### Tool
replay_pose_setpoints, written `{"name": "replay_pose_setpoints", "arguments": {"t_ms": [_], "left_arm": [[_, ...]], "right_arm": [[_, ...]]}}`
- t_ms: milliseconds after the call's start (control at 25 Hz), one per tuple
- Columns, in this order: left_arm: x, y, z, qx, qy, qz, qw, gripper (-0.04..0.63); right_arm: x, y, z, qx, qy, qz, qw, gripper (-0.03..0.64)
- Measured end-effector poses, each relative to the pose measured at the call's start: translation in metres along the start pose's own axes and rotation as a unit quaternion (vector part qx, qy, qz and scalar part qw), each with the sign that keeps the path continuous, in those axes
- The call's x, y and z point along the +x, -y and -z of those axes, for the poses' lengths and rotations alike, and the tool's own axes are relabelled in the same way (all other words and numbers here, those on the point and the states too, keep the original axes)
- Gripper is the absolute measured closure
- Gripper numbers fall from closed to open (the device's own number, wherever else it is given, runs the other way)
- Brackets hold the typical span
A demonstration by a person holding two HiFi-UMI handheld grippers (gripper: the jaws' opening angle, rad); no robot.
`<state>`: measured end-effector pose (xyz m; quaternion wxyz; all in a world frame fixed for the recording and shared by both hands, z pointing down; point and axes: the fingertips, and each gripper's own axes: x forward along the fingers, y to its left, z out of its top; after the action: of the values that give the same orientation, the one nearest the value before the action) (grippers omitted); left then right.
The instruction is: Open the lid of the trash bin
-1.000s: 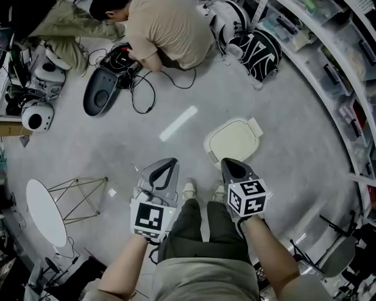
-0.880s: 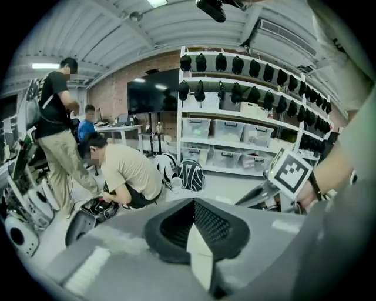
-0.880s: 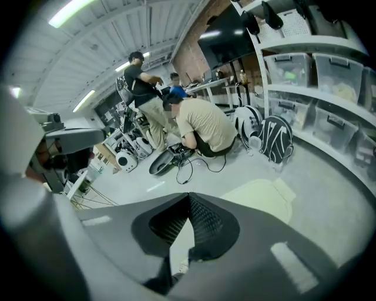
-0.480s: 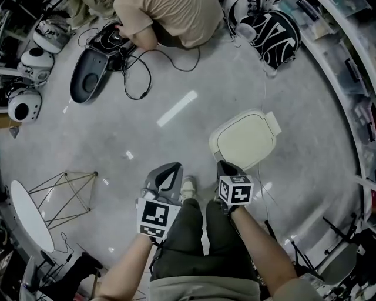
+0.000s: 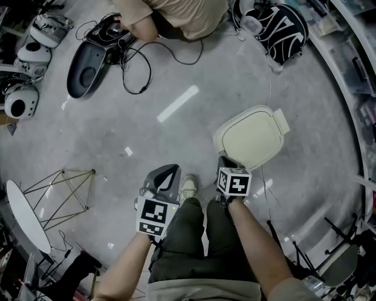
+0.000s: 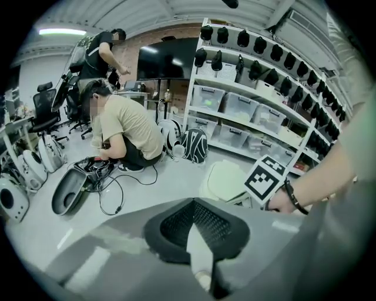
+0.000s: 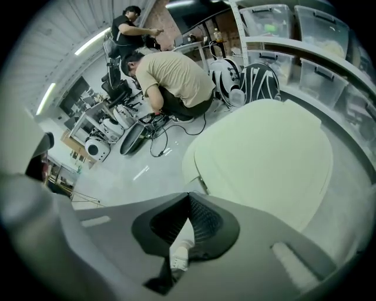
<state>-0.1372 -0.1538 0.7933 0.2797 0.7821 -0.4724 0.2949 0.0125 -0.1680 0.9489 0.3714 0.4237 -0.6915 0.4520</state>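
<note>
A pale cream plastic trash bin (image 5: 249, 138) stands on the grey concrete floor (image 5: 147, 126), just ahead and to the right of the person's feet. Its rounded-square lid (image 7: 264, 159) lies flat and shut. A small hinge tab (image 5: 283, 120) sticks out on the far right side, so the lid most likely swings up from the opposite edge.

The right gripper (image 5: 224, 160) hovers just at that near edge, low over the bin. Its jaws are clenched tip to tip with nothing between them; only a pale shoe (image 7: 179, 256) shows through the gap behind the tips. The left gripper (image 5: 166, 175) hangs well apart from the bin, above the other foot, and its jaws are likewise pressed together and empty.

The lid looks like thin, stiff moulded plastic: probably light, smooth and somewhat slippery, with no soft give. The best hold seems to be the front lip (image 7: 194, 159), where a jaw could slip under the overhang, or the jaws could part and pinch the rim. The bin itself looks light too, so a quick pull could tip or slide it; the free gripper may need to steady the body.

A crouching person in a beige shirt (image 5: 176, 14) works at cables beside a dark oval shell (image 5: 85, 67), well clear.
</note>
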Motion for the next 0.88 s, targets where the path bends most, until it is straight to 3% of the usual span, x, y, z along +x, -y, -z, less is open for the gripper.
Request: {"name": "replay_pose_setpoints", "arguments": {"t_ms": [120, 400, 640, 880], "left_arm": [[-0.003, 0.0, -0.004, 0.001, 0.0, -0.001, 1.0, 0.594], [-0.034, 0.002, -0.051, 0.01, 0.021, -0.006, 0.9997, 0.594], [-0.082, 0.017, -0.111, 0.023, 0.056, -0.009, 0.9981, 0.594], [-0.135, 0.037, -0.178, 0.053, 0.102, -0.01, 0.9933, 0.594]], "right_arm": [[-0.002, -0.001, 0.002, -0.026, -0.014, 0.017, 0.999, 0.614], [-0.057, -0.026, -0.023, -0.017, 0.017, -0.011, 1.0, 0.614], [-0.159, -0.049, -0.066, -0.038, 0.082, -0.034, 0.995, 0.614], [-0.281, -0.068, -0.124, -0.067, 0.174, -0.052, 0.981, 0.614]]}}
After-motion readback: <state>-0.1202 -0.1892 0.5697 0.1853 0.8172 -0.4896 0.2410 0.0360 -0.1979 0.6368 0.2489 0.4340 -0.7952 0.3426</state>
